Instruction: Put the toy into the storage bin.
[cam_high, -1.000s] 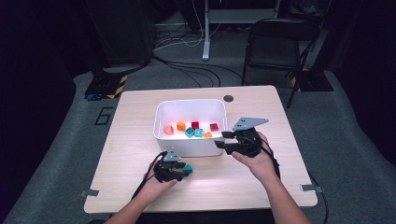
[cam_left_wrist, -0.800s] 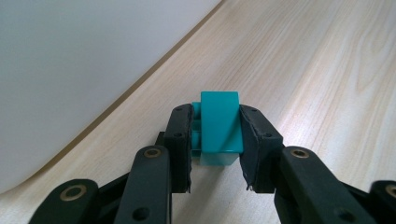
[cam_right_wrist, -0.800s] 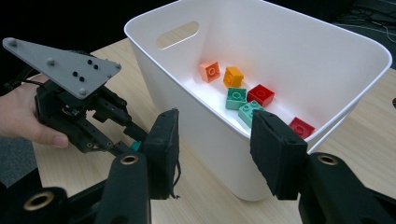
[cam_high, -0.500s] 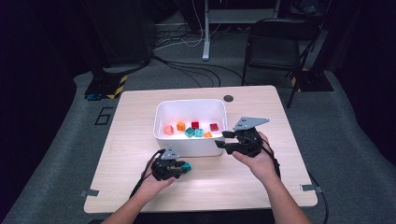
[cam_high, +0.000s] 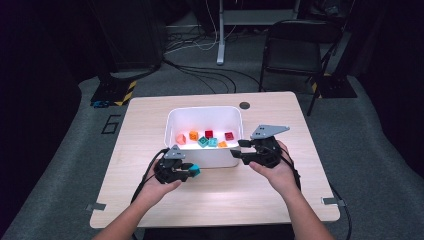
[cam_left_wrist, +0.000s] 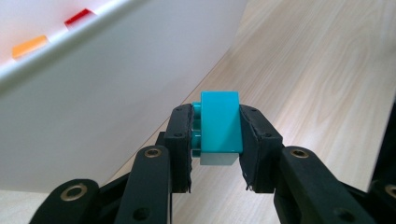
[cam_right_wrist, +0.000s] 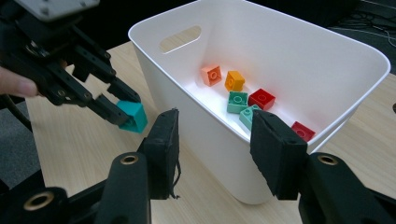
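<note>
At the left of the high view, the left gripper (cam_high: 191, 170) is seen above the wooden table (cam_high: 150, 125), just in front of the white bin's (cam_high: 202, 113) near wall. Its jaws have just been closing and are clamped on a turquoise brick (cam_left_wrist: 219, 122), which is held clear of the tabletop, pressed between both pads. Inside the bin, further bricks are scattered: an orange one (cam_high: 193, 135), a teal one (cam_high: 203, 141) and a red one (cam_high: 229, 136). At the right, the right gripper (cam_high: 239, 149) is held at the bin's right near corner, its jaws parted about halfway with nothing gripped between them.
</note>
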